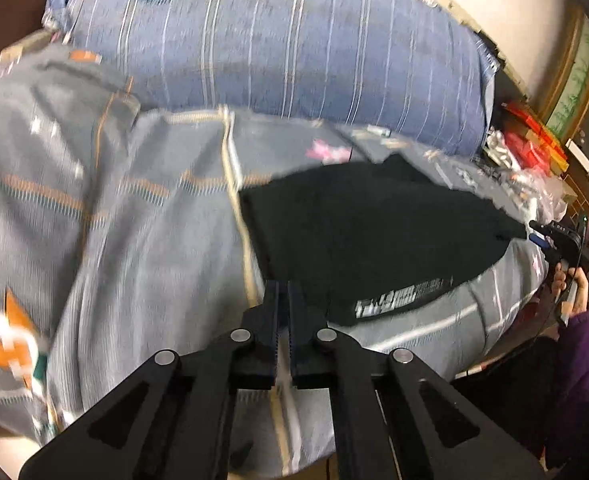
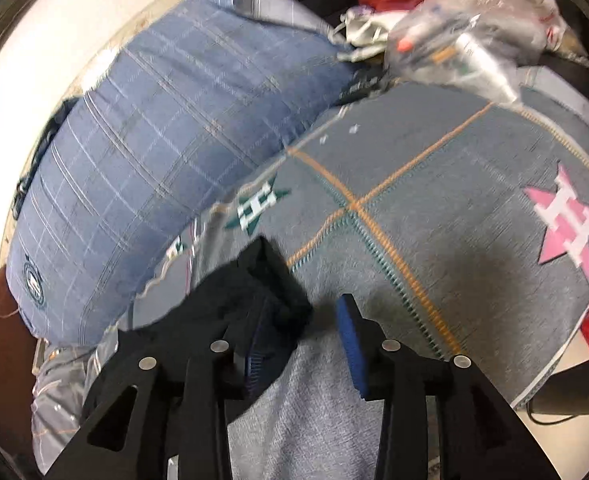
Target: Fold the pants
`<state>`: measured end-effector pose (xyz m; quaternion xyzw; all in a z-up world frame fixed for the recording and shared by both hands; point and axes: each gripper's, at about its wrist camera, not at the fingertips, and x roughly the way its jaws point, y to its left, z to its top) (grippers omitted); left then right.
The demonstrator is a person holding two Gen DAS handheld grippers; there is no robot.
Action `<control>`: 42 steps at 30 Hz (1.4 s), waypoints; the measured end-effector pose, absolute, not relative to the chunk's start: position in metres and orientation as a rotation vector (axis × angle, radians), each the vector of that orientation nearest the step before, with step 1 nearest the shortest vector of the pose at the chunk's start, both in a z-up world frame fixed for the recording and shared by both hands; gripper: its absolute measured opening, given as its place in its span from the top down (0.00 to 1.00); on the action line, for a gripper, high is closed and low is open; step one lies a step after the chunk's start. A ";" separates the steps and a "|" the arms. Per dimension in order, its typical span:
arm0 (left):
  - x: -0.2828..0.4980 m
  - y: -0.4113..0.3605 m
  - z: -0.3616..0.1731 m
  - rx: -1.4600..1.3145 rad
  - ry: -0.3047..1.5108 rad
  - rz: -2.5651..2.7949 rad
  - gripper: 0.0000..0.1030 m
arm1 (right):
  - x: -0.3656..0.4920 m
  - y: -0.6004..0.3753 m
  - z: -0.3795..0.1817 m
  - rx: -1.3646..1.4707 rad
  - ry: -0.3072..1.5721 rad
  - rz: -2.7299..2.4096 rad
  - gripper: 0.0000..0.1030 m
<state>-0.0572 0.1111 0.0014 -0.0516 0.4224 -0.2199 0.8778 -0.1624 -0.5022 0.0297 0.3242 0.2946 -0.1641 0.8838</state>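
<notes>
Black pants with a white printed label lie spread on a grey patterned bedspread. My left gripper has its jaws nearly together at the pants' near left edge; no cloth shows between them. In the left wrist view my right gripper is at the pants' far right end, held by a hand. In the right wrist view my right gripper is open, and a bunch of the black pants lies draped over its left finger. Its blue-padded right finger is bare.
A large blue striped pillow lies behind the pants and shows in the right wrist view. Clear plastic bags and red packets pile up at the bed's far corner. A white wall stands behind the bed.
</notes>
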 end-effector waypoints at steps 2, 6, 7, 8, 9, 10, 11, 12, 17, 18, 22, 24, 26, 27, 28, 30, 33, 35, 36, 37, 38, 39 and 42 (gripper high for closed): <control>-0.051 0.098 0.001 -0.107 0.883 -0.496 0.65 | -0.160 -0.499 0.036 0.677 0.572 -0.327 0.62; -0.043 0.066 -0.018 -0.066 0.904 -0.528 0.27 | -0.139 -0.485 0.046 0.628 0.537 -0.293 0.51; -0.043 0.058 -0.023 -0.018 0.902 -0.524 0.27 | -0.131 -0.482 0.046 0.616 0.547 -0.287 0.51; -0.044 0.048 -0.030 0.069 0.904 -0.497 0.27 | -0.122 -0.479 0.046 0.602 0.560 -0.279 0.51; -0.043 0.043 -0.035 0.117 0.914 -0.481 0.27 | -0.112 -0.477 0.046 0.581 0.579 -0.274 0.51; -0.043 0.040 -0.040 0.145 0.929 -0.479 0.27 | -0.100 -0.475 0.045 0.556 0.607 -0.275 0.52; -0.042 0.039 -0.045 0.154 0.944 -0.489 0.27 | -0.090 -0.473 0.045 0.533 0.637 -0.278 0.52; -0.042 0.040 -0.048 0.152 0.950 -0.493 0.27 | -0.078 -0.473 0.042 0.513 0.674 -0.273 0.52; -0.037 0.049 -0.049 0.103 0.967 -0.521 0.28 | -0.043 -0.472 0.013 0.474 0.887 -0.244 0.59; -0.036 0.051 -0.050 0.101 0.969 -0.522 0.32 | -0.044 -0.470 0.008 0.448 0.907 -0.247 0.63; -0.034 0.054 -0.050 0.107 0.963 -0.502 0.54 | -0.053 -0.454 0.016 0.333 0.906 -0.260 0.80; -0.035 0.055 -0.049 0.098 0.964 -0.509 0.57 | -0.059 -0.447 0.031 0.298 0.851 -0.284 0.81; -0.037 0.052 -0.049 0.119 0.954 -0.515 0.59 | -0.060 -0.446 0.042 0.294 0.807 -0.301 0.81; -0.037 0.052 -0.048 0.125 0.951 -0.520 0.60 | -0.059 -0.447 0.047 0.300 0.776 -0.308 0.81; -0.037 0.052 -0.047 0.125 0.950 -0.526 0.61 | -0.059 -0.447 0.050 0.303 0.746 -0.314 0.81; -0.035 0.055 -0.047 0.107 0.959 -0.540 0.61 | -0.053 -0.448 0.054 0.308 0.690 -0.321 0.81; -0.034 0.059 -0.046 0.070 0.977 -0.561 0.61 | -0.040 -0.457 0.052 0.363 0.649 -0.334 0.81; -0.037 0.062 -0.044 0.054 0.984 -0.578 0.62 | -0.030 -0.463 0.045 0.367 0.649 -0.361 0.81; -0.038 0.062 -0.043 0.059 0.984 -0.582 0.63 | -0.024 -0.467 0.039 0.369 0.652 -0.384 0.81; -0.041 0.062 -0.043 0.070 0.982 -0.585 0.63 | -0.020 -0.472 0.034 0.376 0.657 -0.401 0.82; -0.044 0.063 -0.042 0.084 0.978 -0.587 0.63 | -0.017 -0.478 0.030 0.392 0.661 -0.416 0.79; -0.048 0.064 -0.042 0.095 0.973 -0.590 0.63 | -0.017 -0.484 0.023 0.424 0.670 -0.435 0.78; -0.054 0.070 -0.040 0.093 0.963 -0.595 0.64 | -0.029 -0.491 0.021 0.503 0.685 -0.429 0.66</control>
